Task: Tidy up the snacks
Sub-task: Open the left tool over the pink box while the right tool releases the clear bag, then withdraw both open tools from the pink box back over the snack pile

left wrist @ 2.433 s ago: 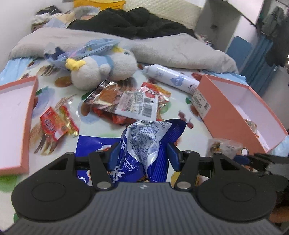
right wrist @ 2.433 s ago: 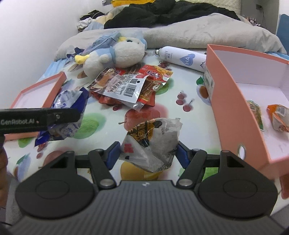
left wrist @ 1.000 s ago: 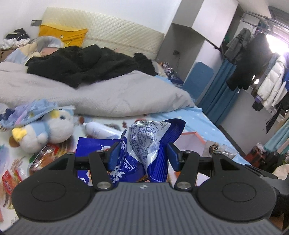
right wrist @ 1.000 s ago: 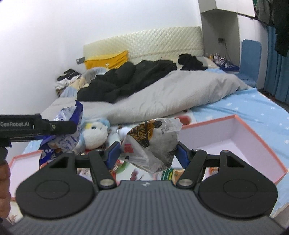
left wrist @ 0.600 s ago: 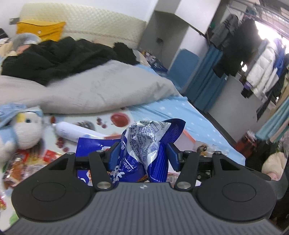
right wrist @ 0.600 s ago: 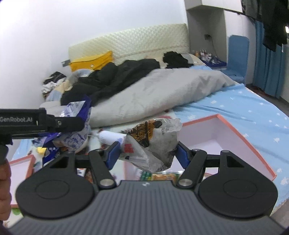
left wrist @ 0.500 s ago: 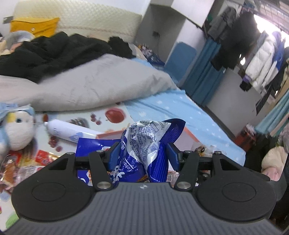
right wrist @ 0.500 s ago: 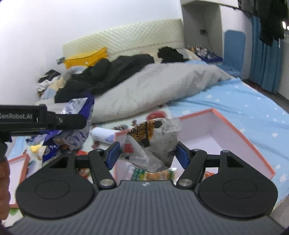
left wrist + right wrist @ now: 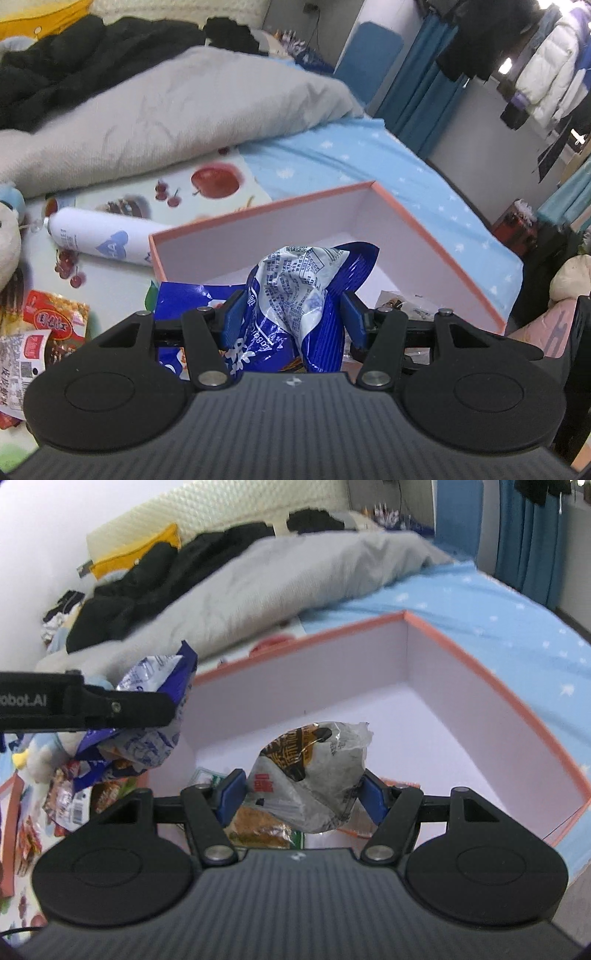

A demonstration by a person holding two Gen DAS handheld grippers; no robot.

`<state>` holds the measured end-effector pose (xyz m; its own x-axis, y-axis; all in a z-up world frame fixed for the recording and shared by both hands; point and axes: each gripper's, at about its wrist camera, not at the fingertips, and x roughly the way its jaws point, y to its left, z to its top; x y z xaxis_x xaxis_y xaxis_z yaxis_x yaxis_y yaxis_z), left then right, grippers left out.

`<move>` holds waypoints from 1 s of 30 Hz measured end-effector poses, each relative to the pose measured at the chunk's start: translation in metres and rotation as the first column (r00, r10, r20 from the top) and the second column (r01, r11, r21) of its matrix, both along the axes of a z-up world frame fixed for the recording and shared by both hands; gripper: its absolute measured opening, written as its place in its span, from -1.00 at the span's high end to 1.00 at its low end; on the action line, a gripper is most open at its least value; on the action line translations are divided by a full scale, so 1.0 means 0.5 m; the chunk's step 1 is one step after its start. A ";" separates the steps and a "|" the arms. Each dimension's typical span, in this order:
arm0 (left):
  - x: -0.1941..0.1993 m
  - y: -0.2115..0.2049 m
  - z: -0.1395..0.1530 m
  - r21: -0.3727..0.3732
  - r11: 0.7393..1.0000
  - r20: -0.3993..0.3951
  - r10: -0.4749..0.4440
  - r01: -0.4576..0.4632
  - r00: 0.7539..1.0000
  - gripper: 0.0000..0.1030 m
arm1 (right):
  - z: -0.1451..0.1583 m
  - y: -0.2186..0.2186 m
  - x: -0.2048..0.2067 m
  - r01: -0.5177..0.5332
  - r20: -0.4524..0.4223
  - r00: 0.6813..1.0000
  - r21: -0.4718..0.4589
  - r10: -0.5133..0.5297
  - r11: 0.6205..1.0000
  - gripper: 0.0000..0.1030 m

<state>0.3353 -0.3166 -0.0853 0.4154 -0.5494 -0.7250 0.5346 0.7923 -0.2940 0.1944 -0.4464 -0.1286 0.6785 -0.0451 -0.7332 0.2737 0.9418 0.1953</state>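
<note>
My right tongs (image 9: 301,794), clamped on the grey packet (image 9: 314,775), hang over the pink box (image 9: 498,686); left tongs (image 9: 291,317), gripping the blue bag (image 9: 295,295), sit short of its near wall.

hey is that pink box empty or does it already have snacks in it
Not empty. The pink box is open-topped and a few snack packets already lie on its floor near the front, seen in the right wrist view.
</note>
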 end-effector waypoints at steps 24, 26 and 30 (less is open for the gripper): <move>-0.094 0.082 0.131 -0.012 0.999 0.134 0.039 -0.038 0.990 -0.49 | 0.111 0.017 -0.053 0.020 0.121 0.992 -0.021 -0.018 1.000 -0.75; -0.115 0.102 0.155 -0.025 0.999 0.156 0.044 -0.041 0.987 -0.49 | 0.132 0.031 -0.066 0.017 0.144 0.989 -0.030 -0.012 0.999 -0.75; -0.161 0.146 0.197 -0.041 0.998 0.201 0.062 -0.055 0.978 -0.49 | 0.173 0.060 -0.096 0.008 0.193 0.981 -0.033 -0.002 0.999 -0.75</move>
<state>0.2546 -0.2437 0.0134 0.5837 -0.5431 -0.6036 0.5386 0.8153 -0.2126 0.1464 -0.4163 -0.0421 0.8070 -0.0710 -0.5863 0.2385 0.9473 0.2137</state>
